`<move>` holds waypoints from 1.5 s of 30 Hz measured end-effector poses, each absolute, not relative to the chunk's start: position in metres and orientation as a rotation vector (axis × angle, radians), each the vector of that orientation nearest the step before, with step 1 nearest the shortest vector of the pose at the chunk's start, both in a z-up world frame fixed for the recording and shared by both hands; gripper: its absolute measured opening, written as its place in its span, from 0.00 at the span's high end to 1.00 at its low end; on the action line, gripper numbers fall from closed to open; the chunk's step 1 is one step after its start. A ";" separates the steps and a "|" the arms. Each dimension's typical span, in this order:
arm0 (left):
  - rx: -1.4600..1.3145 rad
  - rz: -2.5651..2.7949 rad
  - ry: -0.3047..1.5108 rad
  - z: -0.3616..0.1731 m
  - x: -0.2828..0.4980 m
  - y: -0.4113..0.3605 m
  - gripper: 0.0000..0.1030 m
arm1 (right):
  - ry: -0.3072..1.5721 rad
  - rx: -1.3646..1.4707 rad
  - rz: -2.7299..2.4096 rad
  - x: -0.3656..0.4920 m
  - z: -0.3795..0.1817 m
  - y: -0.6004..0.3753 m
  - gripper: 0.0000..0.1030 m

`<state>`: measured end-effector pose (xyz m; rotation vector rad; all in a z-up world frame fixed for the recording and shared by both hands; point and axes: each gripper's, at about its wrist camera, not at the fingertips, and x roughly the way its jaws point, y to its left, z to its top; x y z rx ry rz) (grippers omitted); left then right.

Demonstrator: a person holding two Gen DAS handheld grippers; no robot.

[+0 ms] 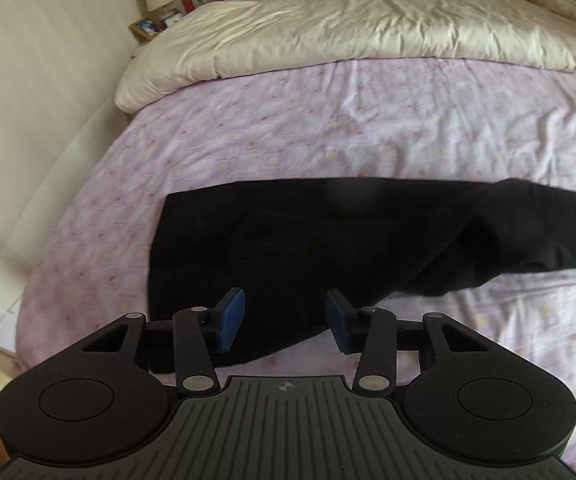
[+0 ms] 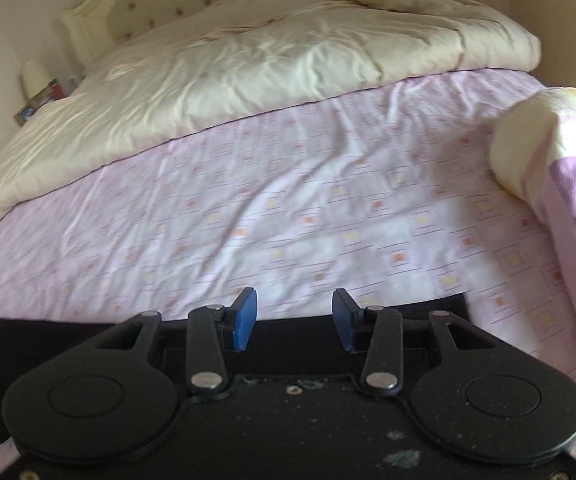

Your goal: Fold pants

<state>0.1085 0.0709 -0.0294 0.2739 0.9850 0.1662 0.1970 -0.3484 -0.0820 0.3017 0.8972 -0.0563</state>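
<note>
Lying flat on the lilac patterned bed sheet (image 1: 328, 128), the single pair of black, soft-fabric pants (image 1: 328, 240) stretches across the near part of the bed, one squared end to the left and a leg trailing off to the right. The cloth looks light, limp and matte, so it should drape and crease easily instead of slipping; a pinch at a hem, or at the corners of the squared end, seems the surest hold. The left gripper (image 1: 283, 322) hangs above the pants with its blue pads parted and nothing between them. The right gripper (image 2: 295, 320) is likewise parted and empty, over the pants' far edge (image 2: 428, 308). One cream duvet (image 1: 368, 28) lies bunched beyond; two grippers, one garment.
</note>
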 end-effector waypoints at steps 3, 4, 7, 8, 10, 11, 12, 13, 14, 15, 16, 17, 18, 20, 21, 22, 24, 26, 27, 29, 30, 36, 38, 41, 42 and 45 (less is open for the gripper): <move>0.255 0.142 1.018 -0.039 0.099 0.088 0.58 | 0.924 0.306 0.055 0.192 -0.078 -0.293 0.57; 0.246 0.133 1.028 -0.042 0.097 0.095 0.58 | 0.934 0.310 0.086 0.190 -0.079 -0.276 0.56; 0.229 0.105 1.047 -0.053 0.095 0.119 0.58 | 0.974 0.350 0.149 0.183 -0.083 -0.219 0.56; 0.218 0.089 1.053 -0.056 0.096 0.127 0.58 | 0.989 0.363 0.162 0.181 -0.085 -0.202 0.55; 0.200 0.054 1.069 -0.061 0.095 0.146 0.58 | 1.022 0.375 0.185 0.180 -0.092 -0.168 0.55; 0.198 0.035 1.077 -0.063 0.098 0.154 0.58 | 1.040 0.372 0.187 0.179 -0.096 -0.148 0.55; 0.201 0.019 1.078 -0.067 0.096 0.163 0.58 | 1.060 0.370 0.191 0.176 -0.099 -0.128 0.54; 0.209 0.006 1.075 -0.069 0.097 0.170 0.58 | 1.078 0.373 0.197 0.175 -0.102 -0.111 0.54; 0.220 -0.005 1.073 -0.071 0.098 0.178 0.58 | 1.101 0.378 0.203 0.172 -0.107 -0.092 0.54; 0.231 -0.017 1.073 -0.074 0.100 0.186 0.58 | 1.121 0.381 0.209 0.171 -0.111 -0.075 0.54; 0.238 -0.033 1.074 -0.076 0.101 0.194 0.58 | 1.135 0.382 0.212 0.169 -0.115 -0.060 0.54; 0.242 -0.051 1.076 -0.079 0.104 0.202 0.58 | 1.150 0.382 0.215 0.167 -0.119 -0.042 0.54; 0.247 -0.069 1.078 -0.082 0.107 0.210 0.58 | 1.164 0.385 0.217 0.163 -0.124 -0.027 0.53; 0.271 -0.099 1.083 -0.086 0.114 0.225 0.58 | 1.194 0.393 0.228 0.163 -0.135 0.001 0.53; 0.286 -0.111 1.084 -0.087 0.117 0.231 0.58 | 1.207 0.392 0.235 0.163 -0.140 0.014 0.52; 0.297 -0.121 1.082 -0.086 0.120 0.236 0.58 | 1.217 0.388 0.241 0.162 -0.144 0.026 0.52; 0.307 -0.137 1.070 -0.084 0.126 0.247 0.58 | 1.238 0.384 0.255 0.163 -0.152 0.050 0.51; 0.309 -0.155 1.057 -0.082 0.131 0.258 0.58 | 1.259 0.398 0.259 0.169 -0.161 0.065 0.48; 0.311 -0.159 1.051 -0.080 0.134 0.261 0.58 | 1.270 0.406 0.253 0.171 -0.165 0.068 0.46; 0.311 -0.169 1.044 -0.078 0.139 0.267 0.58 | 1.287 0.429 0.234 0.174 -0.174 0.077 0.46; 0.311 -0.175 1.039 -0.077 0.140 0.269 0.58 | 1.291 0.455 0.223 0.174 -0.177 0.079 0.46; 0.326 -0.220 1.023 -0.072 0.144 0.277 0.58 | 1.304 0.592 0.199 0.184 -0.192 0.088 0.84; 0.322 -0.243 1.017 -0.070 0.148 0.279 0.58 | 1.306 0.589 0.208 0.193 -0.185 0.090 0.93; 0.344 -0.272 0.993 -0.068 0.160 0.279 0.58 | 1.273 0.614 0.246 0.198 -0.163 0.088 0.93; 0.352 -0.280 0.985 -0.067 0.165 0.279 0.58 | 1.258 0.623 0.256 0.200 -0.153 0.086 0.93; 0.381 -0.287 0.963 -0.067 0.184 0.281 0.58 | 1.205 0.636 0.276 0.213 -0.126 0.085 0.93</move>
